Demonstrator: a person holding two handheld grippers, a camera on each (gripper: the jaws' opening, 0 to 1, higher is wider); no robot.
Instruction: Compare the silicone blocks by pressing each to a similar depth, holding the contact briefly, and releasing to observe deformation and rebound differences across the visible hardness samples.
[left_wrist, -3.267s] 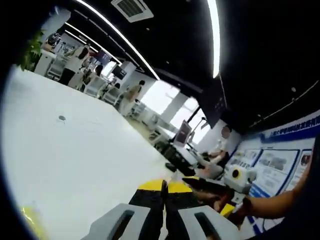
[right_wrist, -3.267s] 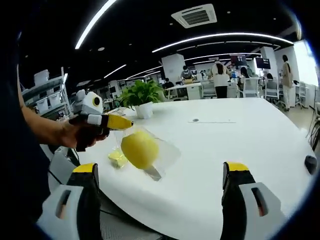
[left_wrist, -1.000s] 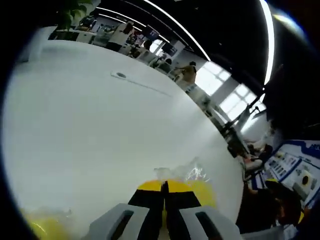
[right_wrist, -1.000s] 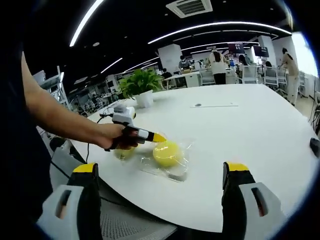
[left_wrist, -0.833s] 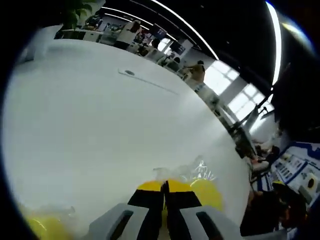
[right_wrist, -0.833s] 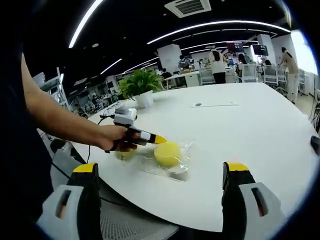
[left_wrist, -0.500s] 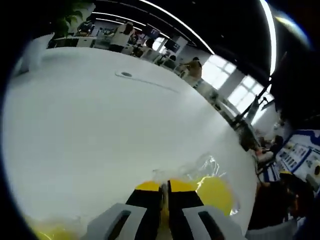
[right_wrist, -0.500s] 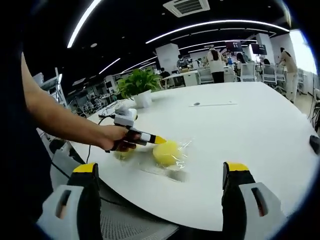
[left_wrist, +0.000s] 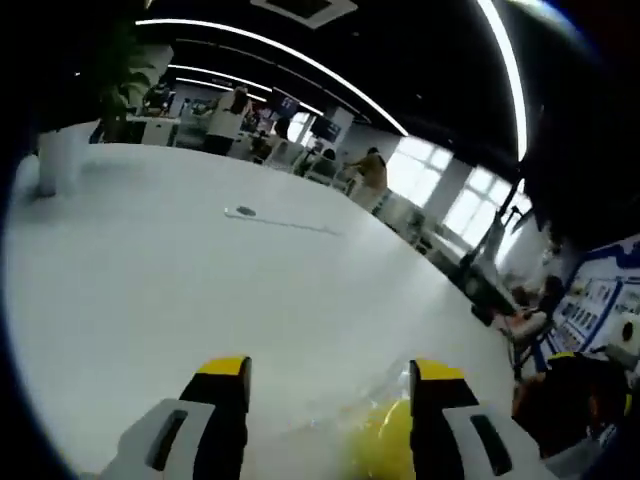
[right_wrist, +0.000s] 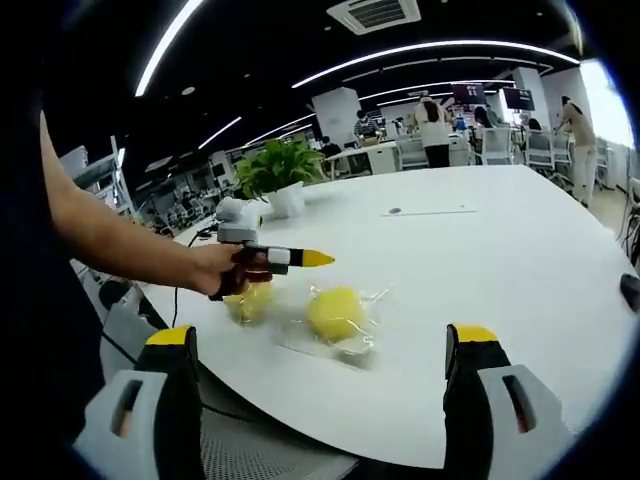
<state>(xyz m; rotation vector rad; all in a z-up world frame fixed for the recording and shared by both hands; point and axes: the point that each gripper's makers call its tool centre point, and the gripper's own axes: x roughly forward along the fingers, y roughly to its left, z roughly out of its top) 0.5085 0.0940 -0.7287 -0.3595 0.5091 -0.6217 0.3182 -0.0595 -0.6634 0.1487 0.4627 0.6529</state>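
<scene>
Your left gripper (right_wrist: 300, 259) hovers jaws apart, just above and left of the bagged yellow block (right_wrist: 335, 312) on the white table (right_wrist: 500, 250); come down and right. Right gripper (right_wrist: 320, 400) waits wide open, nearer you.

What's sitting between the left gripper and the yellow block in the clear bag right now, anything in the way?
Only the clear bag wrapping the yellow block. The left gripper, jaws open, hangs above and beside it over bare white table. A second yellow block lies off to the side, under the hand.
</scene>
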